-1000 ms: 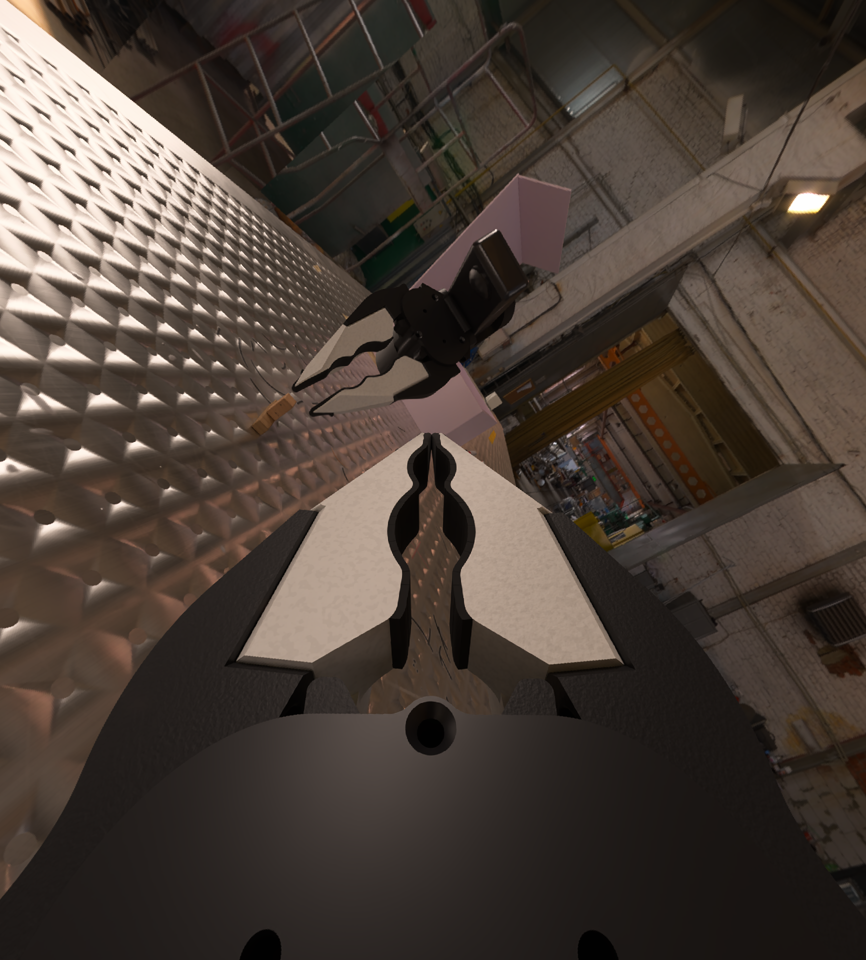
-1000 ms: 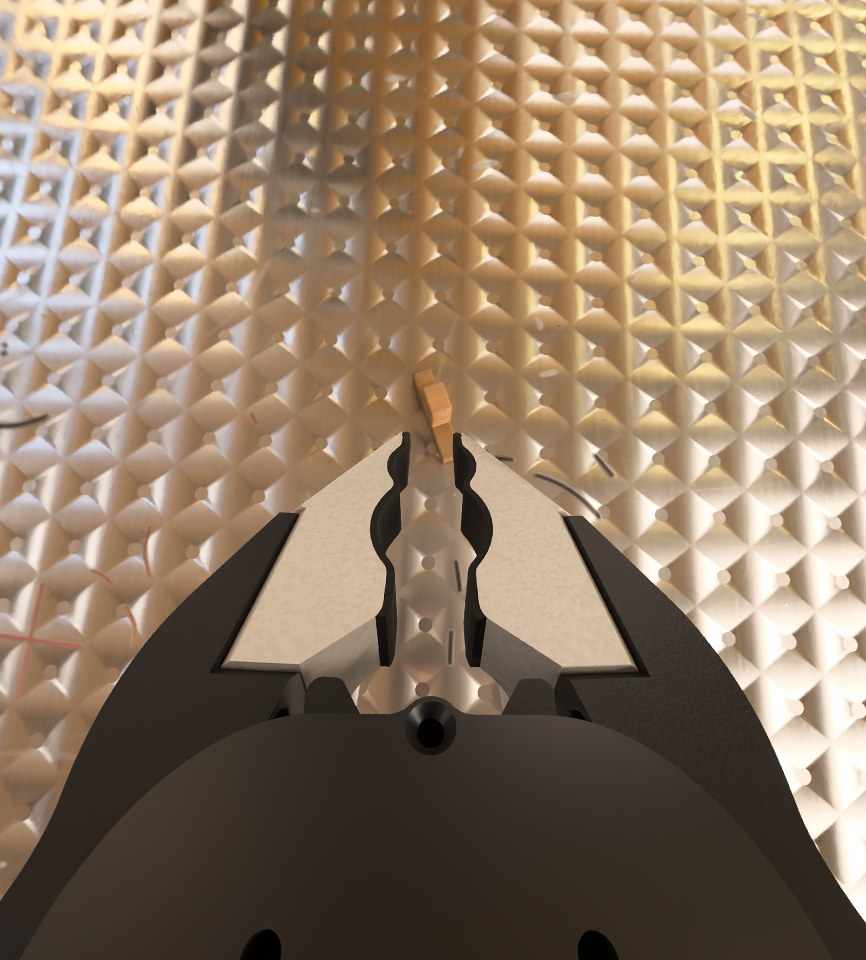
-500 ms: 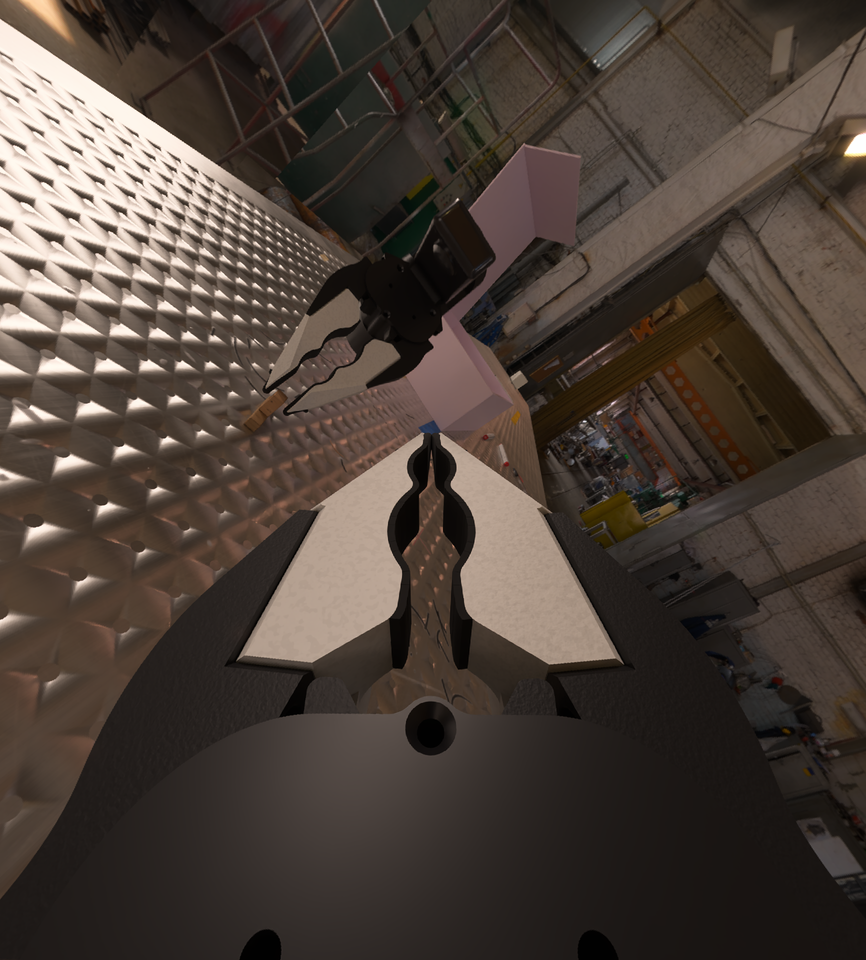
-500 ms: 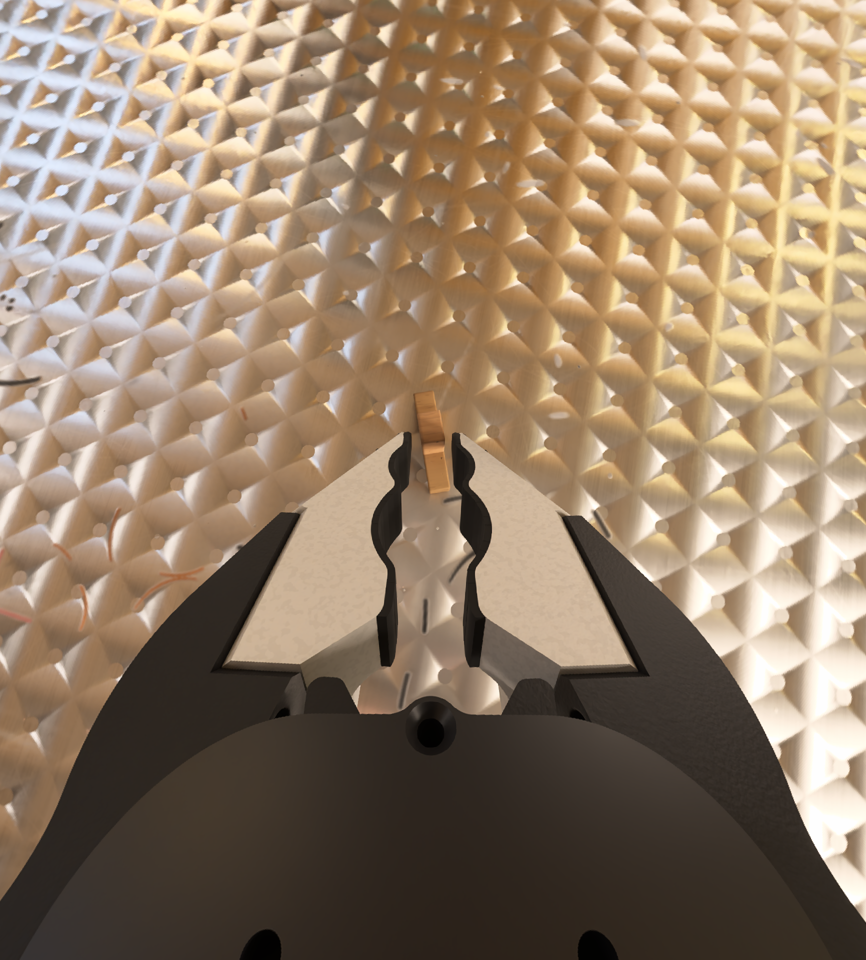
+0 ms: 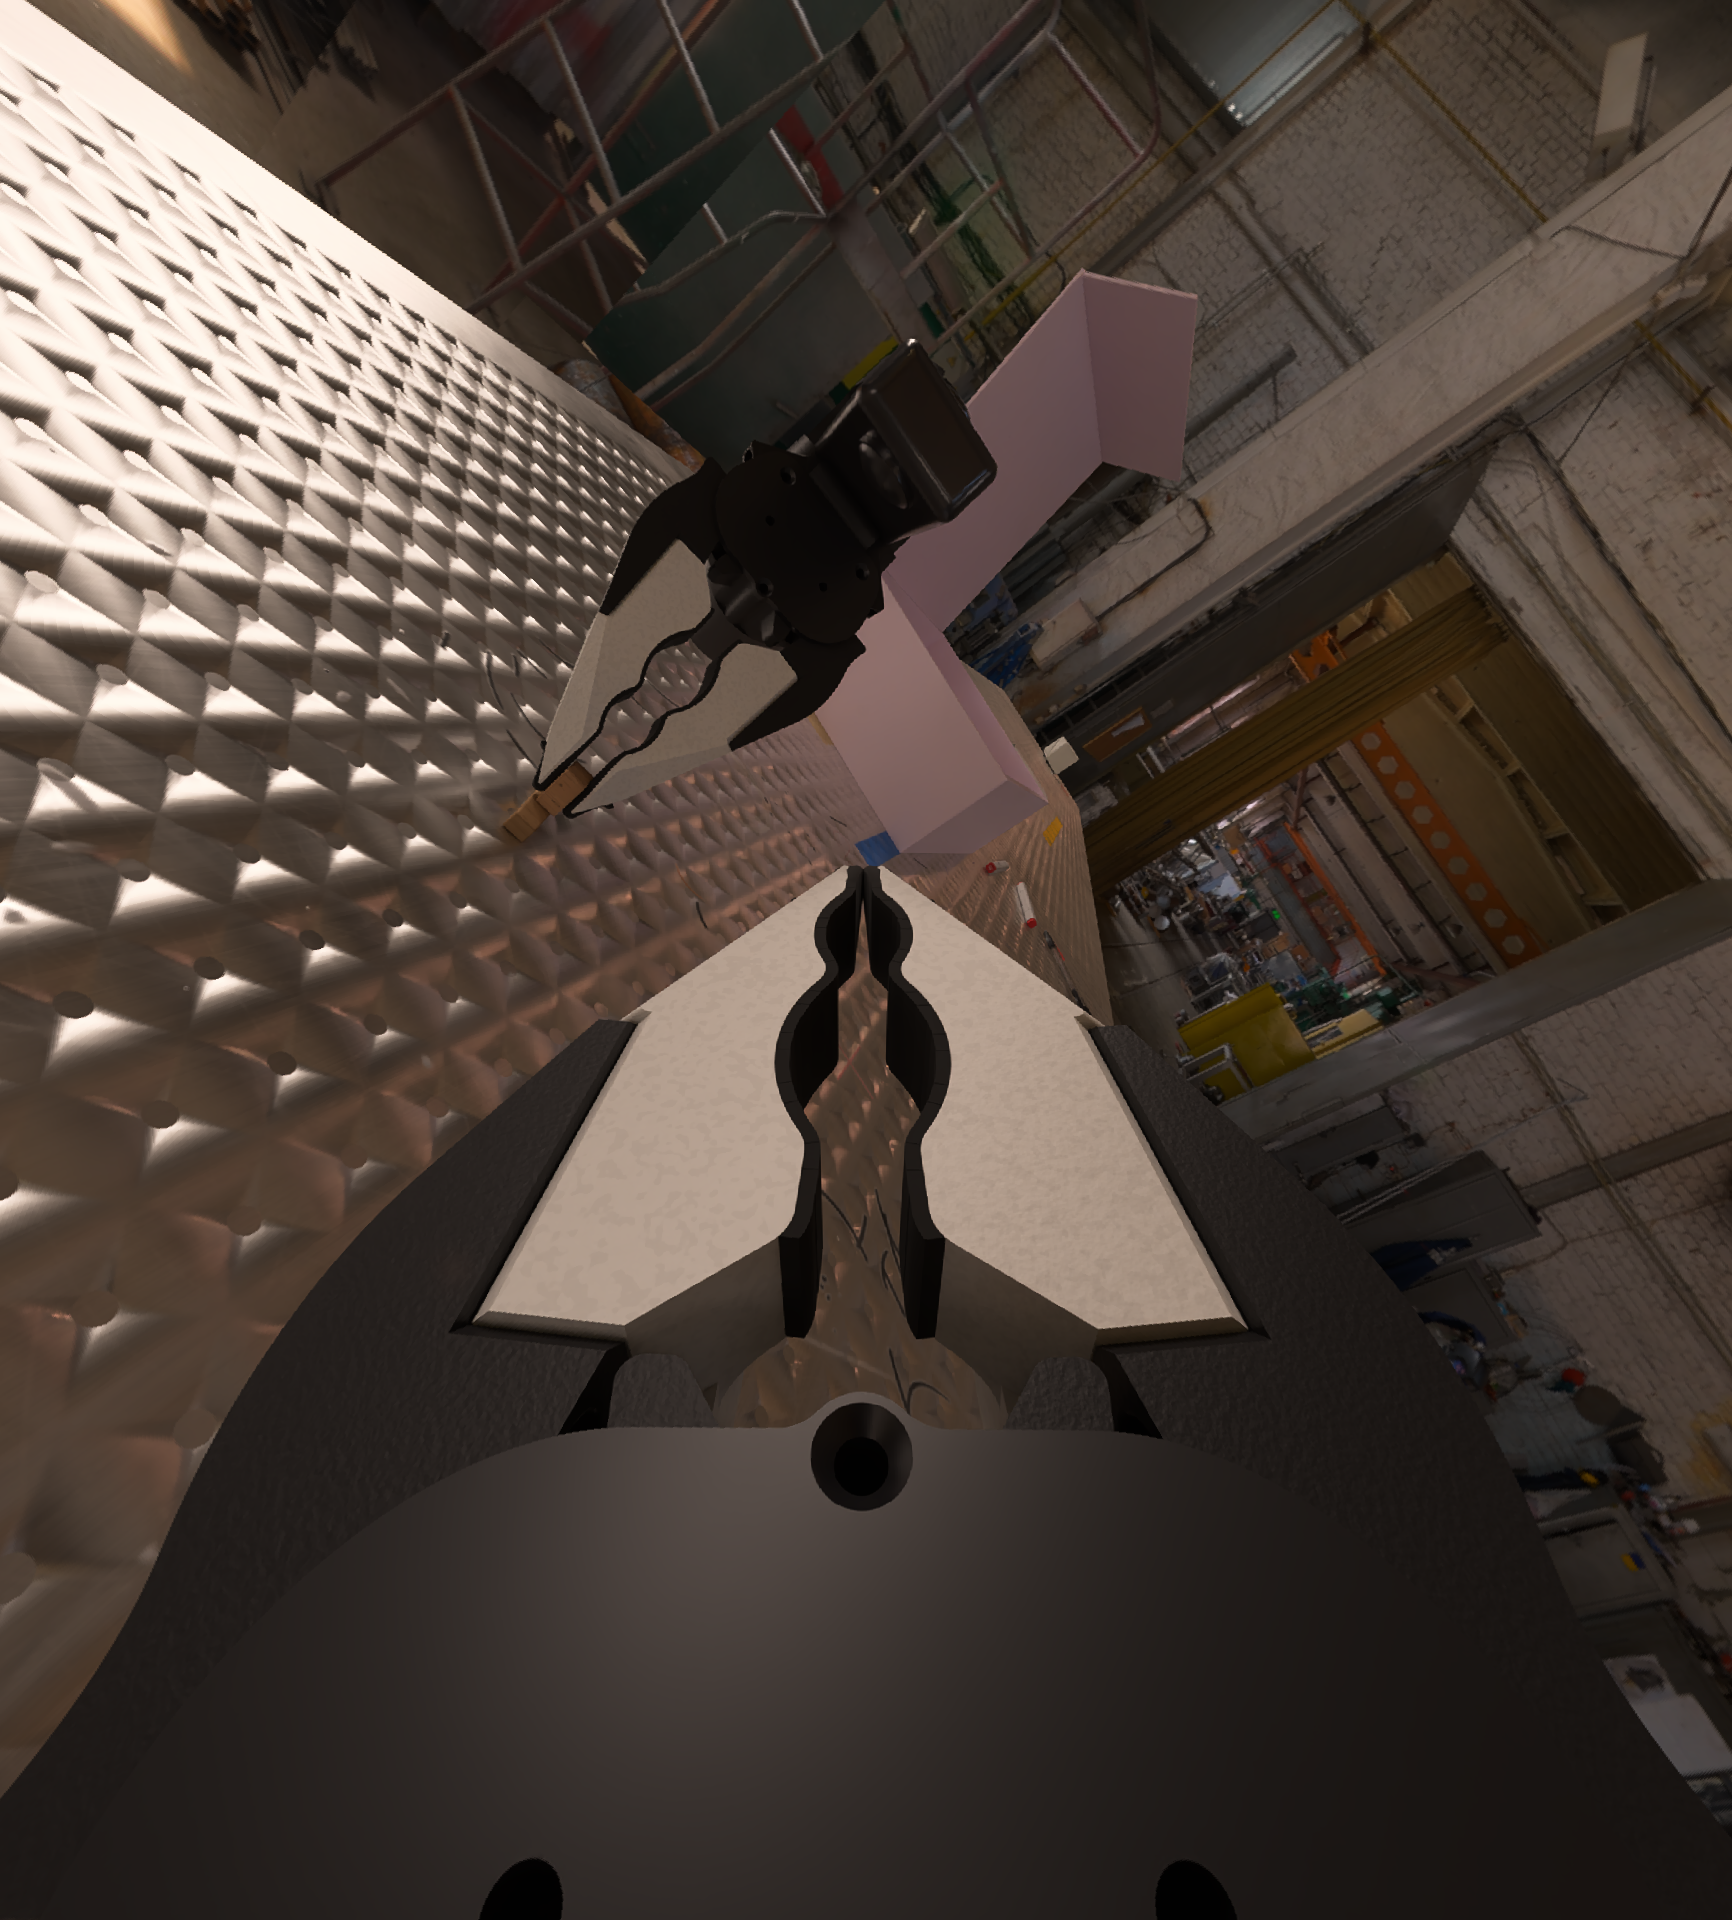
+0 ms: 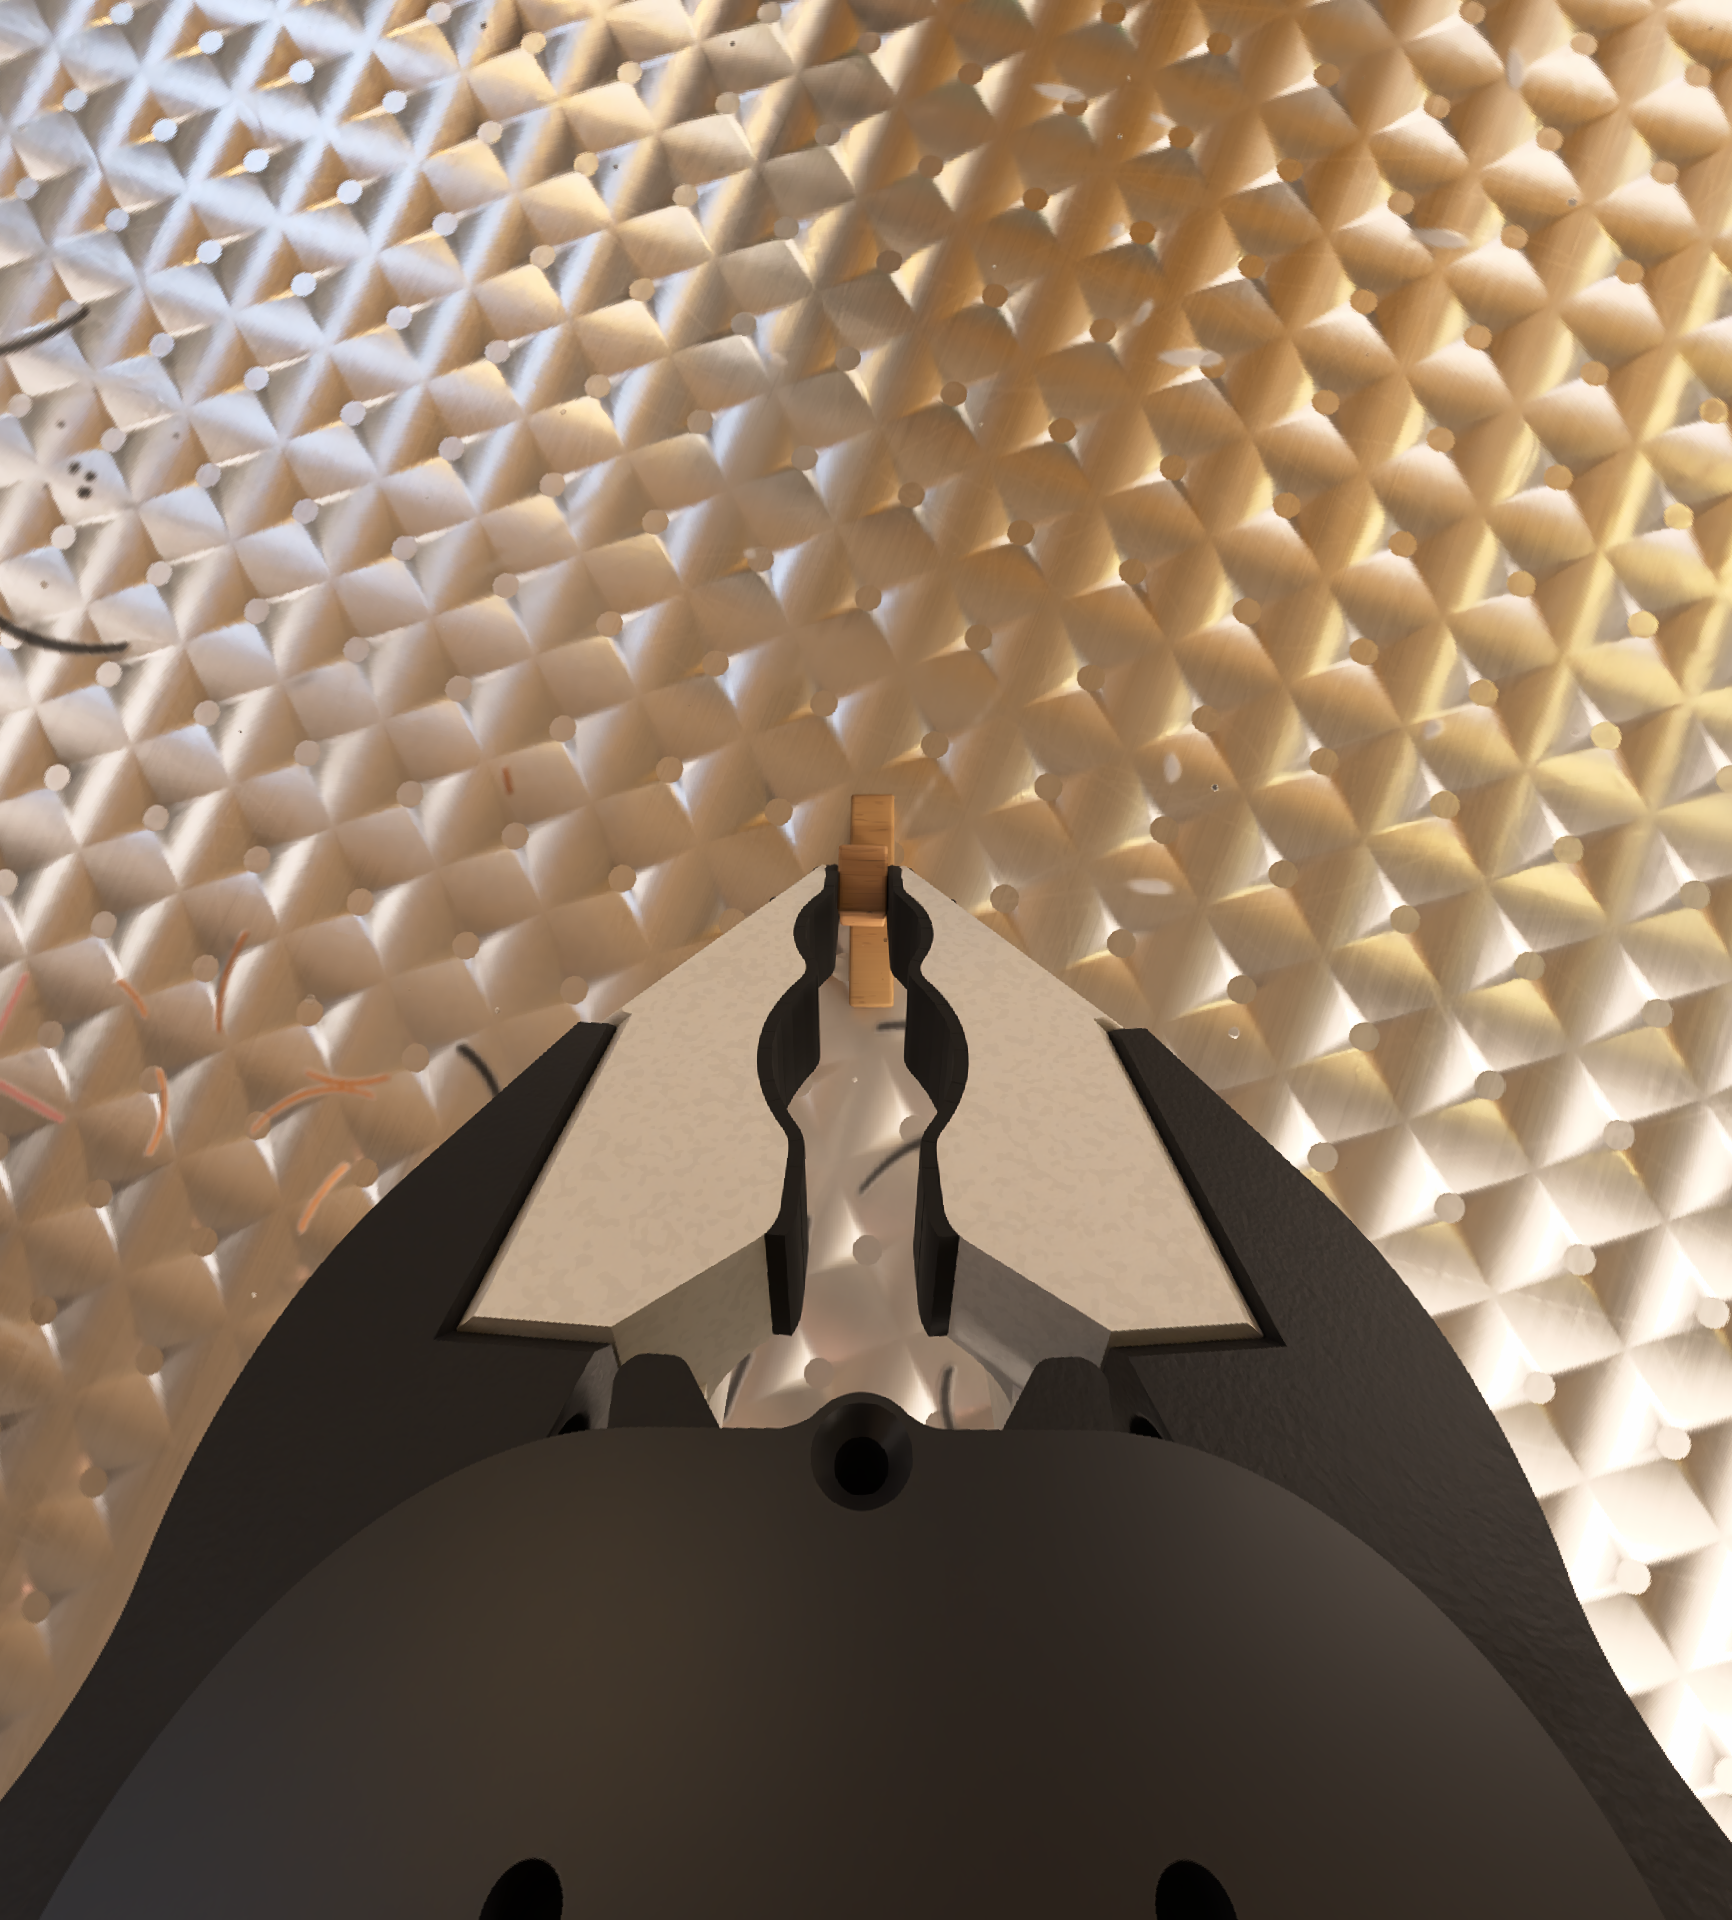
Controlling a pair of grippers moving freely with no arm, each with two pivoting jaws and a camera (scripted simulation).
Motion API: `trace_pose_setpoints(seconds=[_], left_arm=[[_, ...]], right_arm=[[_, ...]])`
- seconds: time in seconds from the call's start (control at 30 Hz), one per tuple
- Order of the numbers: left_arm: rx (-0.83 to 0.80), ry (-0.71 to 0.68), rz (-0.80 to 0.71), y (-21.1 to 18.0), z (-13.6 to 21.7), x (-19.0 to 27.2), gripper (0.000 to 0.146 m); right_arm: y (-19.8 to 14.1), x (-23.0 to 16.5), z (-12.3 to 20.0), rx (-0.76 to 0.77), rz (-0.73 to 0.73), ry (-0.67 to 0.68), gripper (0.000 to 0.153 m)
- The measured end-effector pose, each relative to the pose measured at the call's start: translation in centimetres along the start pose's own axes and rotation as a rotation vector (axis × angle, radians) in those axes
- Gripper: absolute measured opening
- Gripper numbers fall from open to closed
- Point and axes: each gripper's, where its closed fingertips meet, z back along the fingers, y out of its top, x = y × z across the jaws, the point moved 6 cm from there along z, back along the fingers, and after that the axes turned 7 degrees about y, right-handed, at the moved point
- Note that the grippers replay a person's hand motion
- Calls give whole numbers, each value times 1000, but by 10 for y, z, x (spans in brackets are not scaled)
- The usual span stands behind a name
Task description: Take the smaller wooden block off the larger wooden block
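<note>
In the right wrist view the smaller wooden block (image 6: 863, 883) lies across the long, thin larger wooden block (image 6: 869, 971) on the patterned metal table (image 6: 1257, 520). My right gripper (image 6: 862, 878) is open, with one fingertip on each side of the smaller block and a narrow gap at each side. In the left wrist view the right gripper (image 5: 571, 798) points down at the table with the wooden blocks (image 5: 526, 821) at its tips. My left gripper (image 5: 858, 883) is shut and empty, apart from the blocks and low over the table.
A pink angular body (image 5: 955, 727) sits behind the right gripper, with a small blue patch (image 5: 874, 848) at its lower end. The table's far edge (image 5: 488, 312) borders a factory hall. Dark and orange scratch marks (image 6: 322, 1091) lie left of the right gripper.
The right gripper has come down toward the blocks and turned in line with them. Its tips now straddle the smaller block. The left gripper stays shut and has shifted only slightly.
</note>
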Motion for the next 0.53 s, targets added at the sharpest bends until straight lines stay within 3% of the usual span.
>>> trace_pose_setpoints(seconds=[0.17,0.27,0.37,0.53], left_arm=[[6,7,-4,-2,4,1,0],[21,27,-7,-3,10,-1,0],[39,56,-6,-4,18,-3,0],[50,98,-19,-8,31,-2,0]], right_arm=[[5,-2,1,35,-18,-22,8],[25,1,-1,121,-8,-67,8],[54,5,-19,187,19,-49,8],[79,4,-55,105,87,32,8]])
